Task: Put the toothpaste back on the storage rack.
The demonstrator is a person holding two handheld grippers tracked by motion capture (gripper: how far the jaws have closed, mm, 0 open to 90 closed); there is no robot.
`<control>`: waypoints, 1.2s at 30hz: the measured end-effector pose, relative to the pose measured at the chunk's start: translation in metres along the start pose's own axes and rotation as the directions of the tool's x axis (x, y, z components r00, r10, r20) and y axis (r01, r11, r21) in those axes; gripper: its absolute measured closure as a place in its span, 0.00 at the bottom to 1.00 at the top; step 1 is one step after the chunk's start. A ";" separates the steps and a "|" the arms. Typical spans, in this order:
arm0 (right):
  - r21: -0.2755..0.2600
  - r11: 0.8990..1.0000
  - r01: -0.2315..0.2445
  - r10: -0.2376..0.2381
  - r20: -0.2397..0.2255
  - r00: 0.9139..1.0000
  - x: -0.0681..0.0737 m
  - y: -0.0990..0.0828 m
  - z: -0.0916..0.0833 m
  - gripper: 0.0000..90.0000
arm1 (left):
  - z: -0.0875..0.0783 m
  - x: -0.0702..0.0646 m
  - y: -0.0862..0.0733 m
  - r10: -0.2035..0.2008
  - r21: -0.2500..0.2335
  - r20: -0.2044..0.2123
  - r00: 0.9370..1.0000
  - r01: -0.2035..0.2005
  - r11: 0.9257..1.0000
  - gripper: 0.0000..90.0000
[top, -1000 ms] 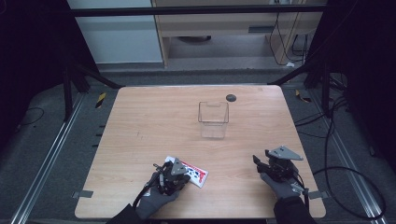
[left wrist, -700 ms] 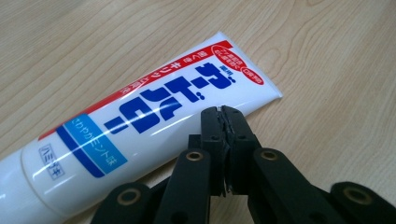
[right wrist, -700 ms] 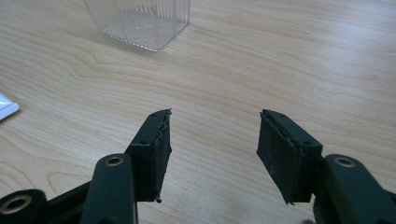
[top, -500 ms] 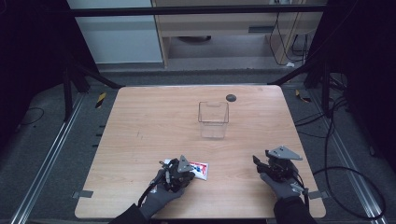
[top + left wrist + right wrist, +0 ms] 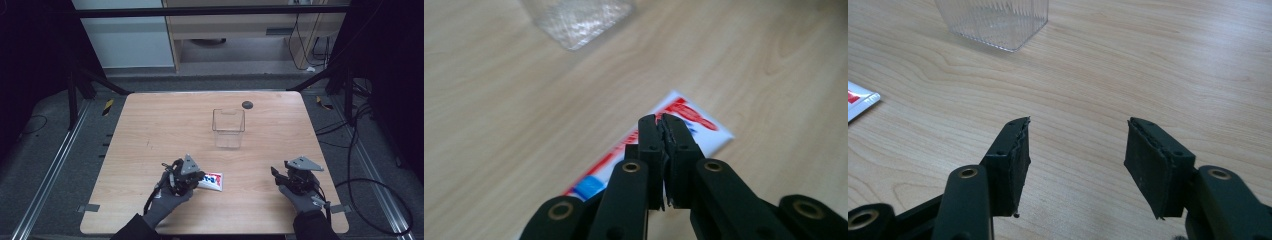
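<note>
Near the front edge of the bench (image 5: 150,130), left of its middle, the left hand-held gripper (image 5: 663,125) is clamped on the red and white sachet (image 5: 694,122). The right hand-held gripper (image 5: 1075,150), near the front right corner, stands apart and empty, well apart from the sachet.

In the left gripper view, the left gripper (image 5: 663,125) has its black jaws closed on the thin edge of a white, red and blue tube (image 5: 694,125) above the wooden desk (image 5: 499,100), near a clear container (image 5: 579,20).
</note>
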State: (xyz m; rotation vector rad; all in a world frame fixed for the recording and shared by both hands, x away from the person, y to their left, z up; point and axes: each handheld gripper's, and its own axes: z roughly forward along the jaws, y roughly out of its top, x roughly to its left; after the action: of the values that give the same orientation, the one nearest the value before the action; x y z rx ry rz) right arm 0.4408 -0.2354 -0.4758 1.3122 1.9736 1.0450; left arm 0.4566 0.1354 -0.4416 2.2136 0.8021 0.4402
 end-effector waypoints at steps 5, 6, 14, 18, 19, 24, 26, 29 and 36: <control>0.002 1.000 -0.005 0.005 -0.001 1.000 0.000 0.000 0.002 0.48 | -0.004 0.035 -0.002 -0.064 0.017 -0.086 0.994 0.066 0.998 0.99; 0.002 1.000 -0.003 0.003 0.000 1.000 0.000 0.000 0.002 0.48 | -0.002 0.041 -0.003 -0.074 0.025 -0.095 0.993 0.076 0.997 0.99; 0.009 1.000 0.001 -0.001 0.000 1.000 0.000 0.000 0.003 0.47 | 0.013 0.054 -0.012 -0.081 0.102 -0.087 0.993 0.090 0.991 0.99; 0.011 1.000 0.002 -0.002 0.001 1.000 0.000 0.000 0.002 0.47 | 0.017 0.051 -0.013 -0.070 0.128 -0.065 0.995 0.078 0.989 0.99; 0.011 1.000 0.001 -0.001 0.000 1.000 0.000 0.000 0.002 0.47 | 0.018 0.050 -0.013 -0.064 0.133 -0.063 0.996 0.072 0.989 0.99; 0.012 1.000 0.000 0.000 0.000 1.000 0.000 -0.001 0.002 0.47 | 0.019 0.049 -0.015 -0.062 0.148 -0.047 0.997 0.068 0.987 0.99; 0.011 1.000 0.001 -0.001 -0.001 1.000 -0.001 -0.001 0.002 0.47 | 0.020 0.049 -0.016 -0.056 0.155 -0.046 0.997 0.063 0.986 0.99; 0.011 1.000 0.000 0.000 0.000 1.000 -0.001 -0.001 0.001 0.46 | 0.020 0.048 -0.016 -0.051 0.159 -0.048 0.998 0.059 0.985 0.99; 0.013 1.000 0.003 -0.003 0.000 1.000 -0.002 -0.001 0.001 0.46 | 0.013 0.044 -0.022 -0.052 0.164 -0.030 0.998 0.056 0.985 0.99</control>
State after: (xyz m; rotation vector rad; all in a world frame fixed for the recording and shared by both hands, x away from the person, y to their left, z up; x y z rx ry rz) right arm 0.4412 -0.2371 -0.4772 1.3157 1.9844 1.0327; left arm 0.4868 0.1701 -0.4635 2.3357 0.9395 0.3887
